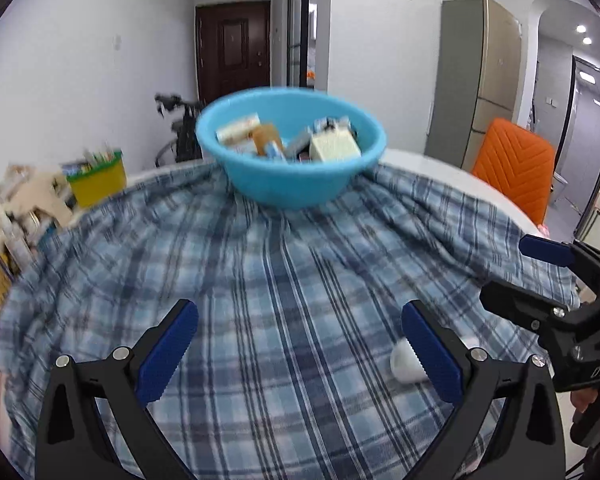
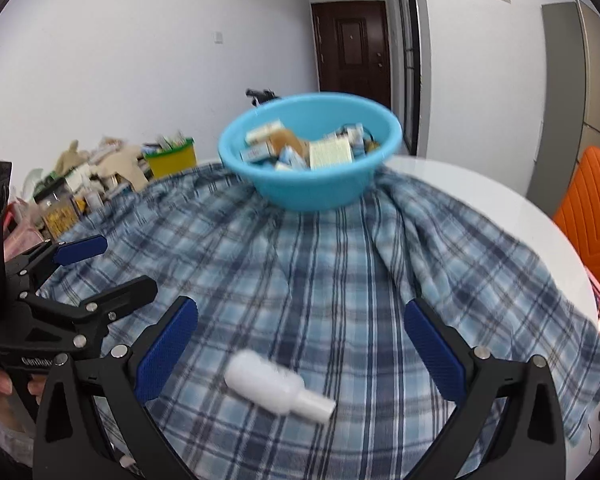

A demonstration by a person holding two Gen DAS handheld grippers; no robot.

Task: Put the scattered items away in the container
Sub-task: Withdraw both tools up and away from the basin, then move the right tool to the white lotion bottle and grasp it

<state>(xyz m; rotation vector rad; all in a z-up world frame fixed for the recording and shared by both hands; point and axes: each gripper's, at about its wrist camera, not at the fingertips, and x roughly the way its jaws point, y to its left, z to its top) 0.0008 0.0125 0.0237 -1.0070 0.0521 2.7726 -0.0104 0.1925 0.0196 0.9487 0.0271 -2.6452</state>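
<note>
A blue plastic bowl [image 1: 292, 152] holding several small boxes stands at the far side of a blue plaid cloth [image 1: 284, 280]; it also shows in the right wrist view [image 2: 312, 160]. A small white bottle [image 2: 278, 388] lies on its side on the cloth between my right gripper's fingers, close in front; in the left wrist view the bottle [image 1: 404, 364] peeks out behind my right-hand finger. My left gripper [image 1: 296, 356] is open and empty above the cloth. My right gripper [image 2: 300, 356] is open, with the bottle lying between the jaws, not held. Each gripper shows in the other's view.
The cloth covers a white round table [image 2: 500, 200]. An orange chair [image 1: 516, 164] stands at the far right. A yellow bin [image 1: 96, 176] and cluttered toys and boxes [image 2: 80, 184] lie at the left beyond the table. A dark door [image 2: 352, 48] is at the back.
</note>
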